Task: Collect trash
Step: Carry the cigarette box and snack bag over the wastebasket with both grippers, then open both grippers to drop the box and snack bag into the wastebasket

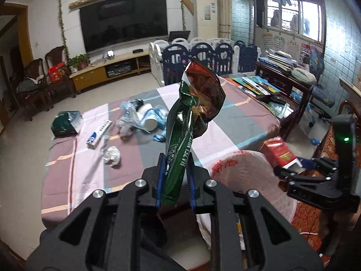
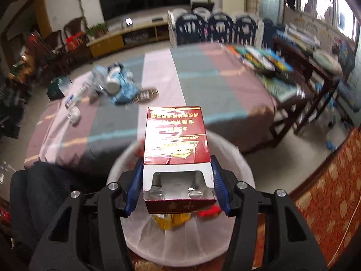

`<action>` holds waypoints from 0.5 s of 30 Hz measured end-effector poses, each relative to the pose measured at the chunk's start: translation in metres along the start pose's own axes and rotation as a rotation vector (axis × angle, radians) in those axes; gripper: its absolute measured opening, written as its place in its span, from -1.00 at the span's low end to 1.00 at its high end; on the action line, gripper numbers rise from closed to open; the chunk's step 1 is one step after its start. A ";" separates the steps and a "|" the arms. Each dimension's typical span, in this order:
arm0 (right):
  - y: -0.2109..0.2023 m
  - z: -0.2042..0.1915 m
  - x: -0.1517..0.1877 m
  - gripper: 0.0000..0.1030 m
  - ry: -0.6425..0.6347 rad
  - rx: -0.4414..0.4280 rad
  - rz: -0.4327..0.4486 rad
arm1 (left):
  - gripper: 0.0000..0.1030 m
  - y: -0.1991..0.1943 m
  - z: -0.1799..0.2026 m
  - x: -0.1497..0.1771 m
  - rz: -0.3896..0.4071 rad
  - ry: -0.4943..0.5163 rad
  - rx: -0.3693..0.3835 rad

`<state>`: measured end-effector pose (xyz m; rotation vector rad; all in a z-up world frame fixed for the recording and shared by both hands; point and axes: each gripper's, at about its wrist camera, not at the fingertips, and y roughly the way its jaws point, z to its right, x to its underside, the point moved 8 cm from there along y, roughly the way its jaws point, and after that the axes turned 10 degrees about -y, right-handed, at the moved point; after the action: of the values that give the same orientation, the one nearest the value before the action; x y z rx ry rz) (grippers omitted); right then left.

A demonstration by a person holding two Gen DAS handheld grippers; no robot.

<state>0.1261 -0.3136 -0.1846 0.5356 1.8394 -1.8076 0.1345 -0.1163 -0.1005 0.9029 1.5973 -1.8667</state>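
Two pieces of trash are held above a white-lined round bin at the bed's near edge: the left hand-held gripper pinches a crinkled green-and-brown foil snack bag standing upright, while the right hand-held gripper clamps an opened red cardboard cigarette box, long axis pointing away, open end nearest.

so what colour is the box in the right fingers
Red with gold print, clearest in the right wrist view.
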 end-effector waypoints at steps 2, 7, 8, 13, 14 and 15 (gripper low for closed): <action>0.007 0.007 0.008 0.27 0.059 -0.023 -0.028 | -0.63 0.007 0.008 0.007 -0.029 0.013 0.021; -0.006 0.036 0.004 0.48 0.154 0.038 0.021 | -0.63 0.031 0.039 0.035 -0.148 0.089 0.122; -0.011 0.046 0.003 0.48 0.174 0.074 0.034 | -0.63 0.038 0.048 0.043 -0.176 0.113 0.143; -0.032 0.082 -0.001 0.48 0.261 0.139 0.091 | -0.63 0.065 0.093 0.084 -0.311 0.229 0.275; -0.035 0.085 -0.002 0.48 0.266 0.143 0.100 | -0.58 0.071 0.102 0.093 -0.339 0.255 0.301; -0.038 0.088 -0.002 0.49 0.271 0.151 0.113 | -0.52 0.076 0.109 0.101 -0.364 0.277 0.322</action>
<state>0.1119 -0.4022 -0.1519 0.9634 1.8088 -1.8810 0.1100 -0.2326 -0.2171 1.1041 1.7440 -2.3904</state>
